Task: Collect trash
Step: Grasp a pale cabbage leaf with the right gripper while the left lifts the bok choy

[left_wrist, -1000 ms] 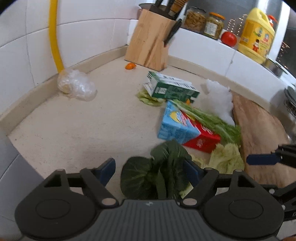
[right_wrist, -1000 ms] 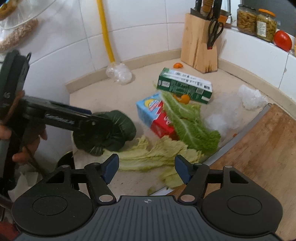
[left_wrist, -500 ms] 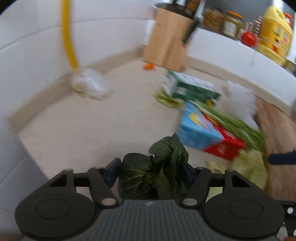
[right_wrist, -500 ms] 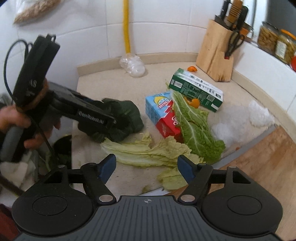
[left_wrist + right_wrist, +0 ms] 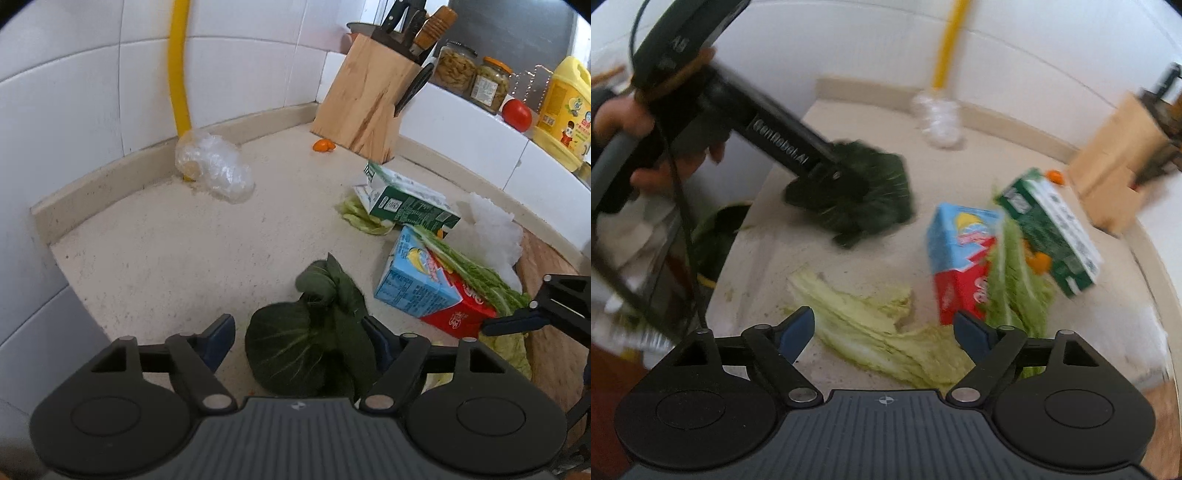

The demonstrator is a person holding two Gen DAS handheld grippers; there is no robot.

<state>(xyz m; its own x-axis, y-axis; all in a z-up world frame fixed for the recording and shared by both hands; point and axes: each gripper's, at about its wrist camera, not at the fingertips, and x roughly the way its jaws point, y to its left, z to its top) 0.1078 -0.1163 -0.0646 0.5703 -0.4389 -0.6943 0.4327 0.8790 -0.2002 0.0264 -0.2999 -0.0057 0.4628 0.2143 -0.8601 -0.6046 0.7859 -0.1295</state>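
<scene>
A dark green leafy vegetable [image 5: 310,339] lies near the counter's front edge, between the fingers of my left gripper [image 5: 299,339]. Its jaws are opening; a gap shows beside the left pad, and the leaf hides the right pad. The right wrist view shows the left gripper [image 5: 846,177] over that dark green vegetable [image 5: 871,199], held by a hand. My right gripper [image 5: 884,328] hovers over a pale cabbage leaf [image 5: 871,325], jaws opening, nothing gripped. Beyond lie a blue-red carton [image 5: 960,254], a long green leaf [image 5: 1012,280] and a green carton [image 5: 1052,229].
Crumpled clear plastic [image 5: 214,170] sits by a yellow pipe [image 5: 179,66]. An orange peel [image 5: 323,145] lies beside a knife block [image 5: 365,107]. White plastic [image 5: 491,232] rests by a wooden cutting board [image 5: 546,295]. A dark bin opening [image 5: 720,229] sits below the counter's left edge.
The left jaws narrowed around the dark vegetable, then widened again. The right gripper rolled, dropped toward the pale cabbage leaf, and its jaws spread wider.
</scene>
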